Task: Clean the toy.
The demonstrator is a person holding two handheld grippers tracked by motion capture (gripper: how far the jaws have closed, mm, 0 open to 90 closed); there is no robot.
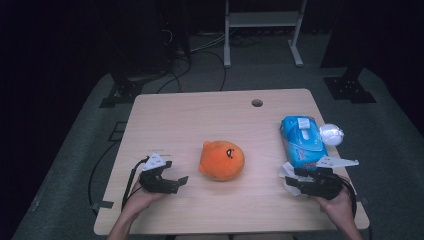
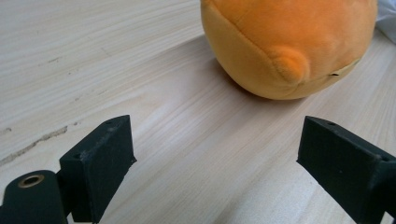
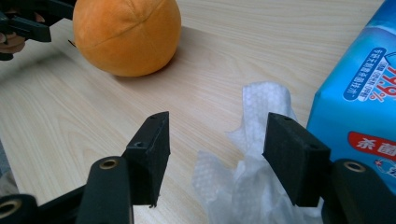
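An orange plush toy with a small face lies at the middle of the wooden table. My left gripper rests low on the table to its left, pointing at it. In the left gripper view the jaws stand wide apart with bare wood between them, the plush toy a short way ahead. My right gripper is at the front right, open over a crumpled white wipe. The wipe lies between and under the pads, which do not press on it. A blue wet-wipes pack sits just behind.
A clear shiny ball lies right of the blue pack, near the table's right edge. A cable hole is at the far side of the table. The plush toy and the left gripper appear far off in the right gripper view.
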